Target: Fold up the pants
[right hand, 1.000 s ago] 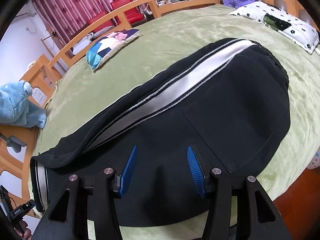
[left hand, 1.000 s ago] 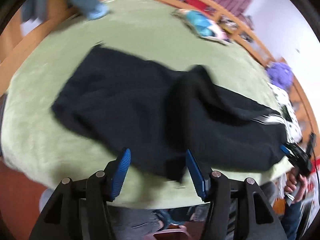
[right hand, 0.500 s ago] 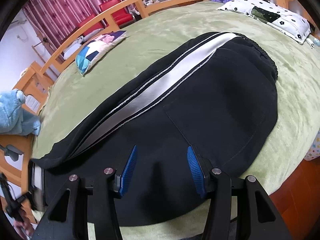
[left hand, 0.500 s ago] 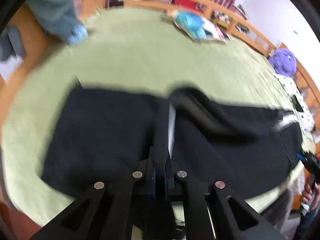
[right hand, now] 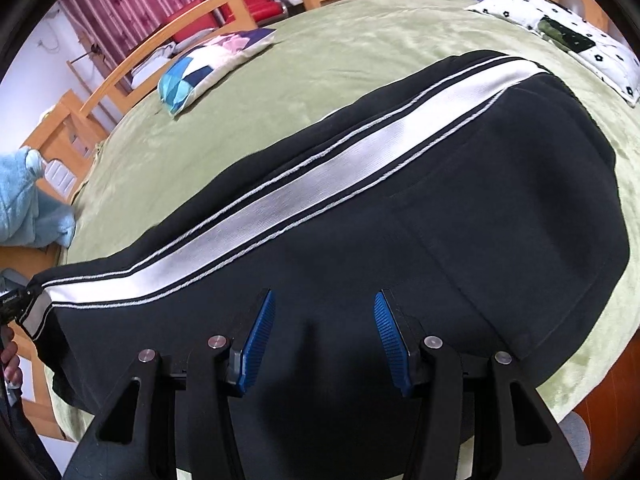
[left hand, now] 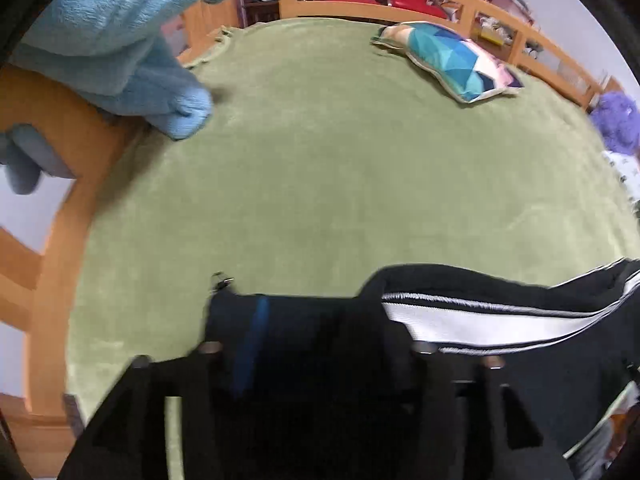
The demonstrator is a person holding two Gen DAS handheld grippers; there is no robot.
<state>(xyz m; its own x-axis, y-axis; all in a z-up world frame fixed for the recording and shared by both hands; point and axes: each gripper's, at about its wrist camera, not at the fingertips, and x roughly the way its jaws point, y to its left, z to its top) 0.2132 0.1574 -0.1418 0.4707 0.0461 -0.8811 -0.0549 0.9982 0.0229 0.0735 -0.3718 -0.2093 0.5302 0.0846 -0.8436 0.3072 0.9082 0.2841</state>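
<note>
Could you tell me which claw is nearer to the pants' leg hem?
Left. The left claw is right at the leg hem; the right claw hovers above the seat end of the pants, far from it.

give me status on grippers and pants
Right gripper open over pants. Left gripper's state unclear, fabric over its fingers. Pants flat on bed, stripe up.

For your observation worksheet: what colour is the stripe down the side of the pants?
White stripe on black pants, clearest in the right wrist view.
</note>
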